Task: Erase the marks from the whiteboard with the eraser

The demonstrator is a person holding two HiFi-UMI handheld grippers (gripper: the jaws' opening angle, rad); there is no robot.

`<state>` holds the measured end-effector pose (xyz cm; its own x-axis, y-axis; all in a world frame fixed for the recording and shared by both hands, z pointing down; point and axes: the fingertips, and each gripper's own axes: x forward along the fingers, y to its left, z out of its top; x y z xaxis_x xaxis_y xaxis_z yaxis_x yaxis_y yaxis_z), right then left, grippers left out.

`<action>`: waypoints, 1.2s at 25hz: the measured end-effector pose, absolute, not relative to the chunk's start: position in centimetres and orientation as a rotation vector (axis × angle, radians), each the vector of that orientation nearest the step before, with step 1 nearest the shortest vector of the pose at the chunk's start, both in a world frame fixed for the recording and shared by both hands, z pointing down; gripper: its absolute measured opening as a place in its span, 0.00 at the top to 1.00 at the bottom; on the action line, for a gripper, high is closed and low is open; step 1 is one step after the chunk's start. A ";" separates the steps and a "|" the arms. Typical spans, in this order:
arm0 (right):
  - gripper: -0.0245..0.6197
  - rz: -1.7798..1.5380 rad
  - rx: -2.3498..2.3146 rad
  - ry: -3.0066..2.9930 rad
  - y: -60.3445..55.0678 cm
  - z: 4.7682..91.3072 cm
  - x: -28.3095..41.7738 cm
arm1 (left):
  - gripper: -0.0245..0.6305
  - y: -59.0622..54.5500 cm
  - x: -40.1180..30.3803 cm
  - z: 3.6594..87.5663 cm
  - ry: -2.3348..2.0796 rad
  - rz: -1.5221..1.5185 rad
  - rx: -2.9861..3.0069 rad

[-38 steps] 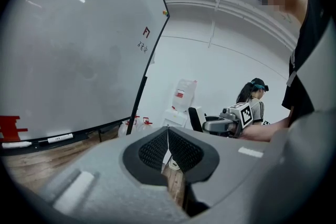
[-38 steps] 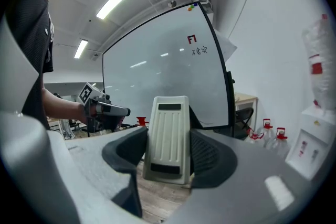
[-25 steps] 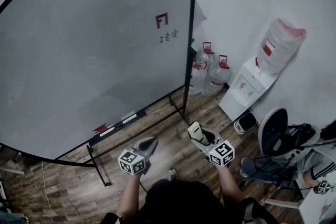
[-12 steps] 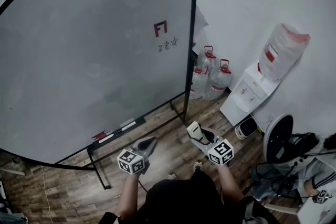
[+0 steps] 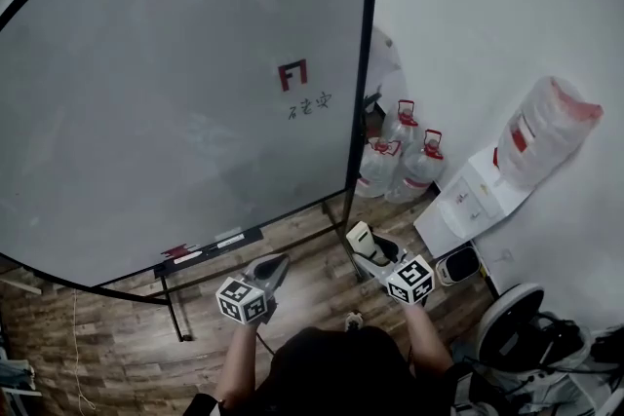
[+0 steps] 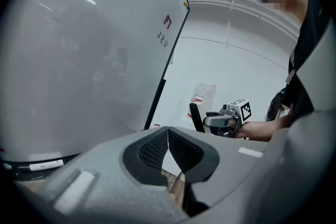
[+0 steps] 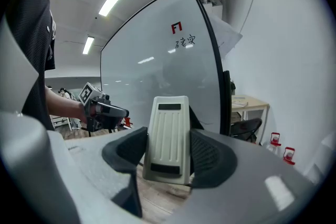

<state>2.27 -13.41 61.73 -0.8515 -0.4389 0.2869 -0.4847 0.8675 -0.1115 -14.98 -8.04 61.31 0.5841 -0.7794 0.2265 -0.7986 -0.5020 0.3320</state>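
1 whiteboard (image 5: 146, 112), 1 eraser (image 7: 168, 134), 2 hand-held grippers: left (image 6: 168, 135), right (image 5: 369, 253).

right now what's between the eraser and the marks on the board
Only bare whiteboard lies between the eraser and the marks, as the right gripper view shows.

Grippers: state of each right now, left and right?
Left gripper: shut, nothing between the jaws.
Right gripper: shut on the eraser.

I see the whiteboard (image 5: 146, 93) as a smooth, glossy grey-white sheet that catches streaks of light. The eraser (image 7: 168, 136) is cream plastic, ribbed and matt. The pads (image 7: 210, 157) on either side of it look black, matt and finely dimpled. The floor (image 5: 107, 346) is worn wooden plank.
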 end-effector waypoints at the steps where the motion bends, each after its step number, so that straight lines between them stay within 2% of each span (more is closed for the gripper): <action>1: 0.56 0.266 0.689 -2.790 -14.0 61.8 2.6 | 0.94 -8.5 -14.5 61.4 -1.278 0.067 2.411; 17: 0.56 0.272 0.495 -2.871 -20.5 61.3 4.9 | 0.94 -12.4 -11.0 61.5 -1.463 0.050 2.308; 30: 0.56 0.099 0.594 -2.951 -28.1 55.3 0.2 | 0.94 -18.0 -15.0 60.5 -1.450 0.034 2.332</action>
<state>0.24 -28.14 55.25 -0.9140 -0.3807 0.1401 -0.3892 0.9203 -0.0383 -15.04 -17.98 60.54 0.4635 -0.8575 0.2234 -0.8670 -0.3868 0.3142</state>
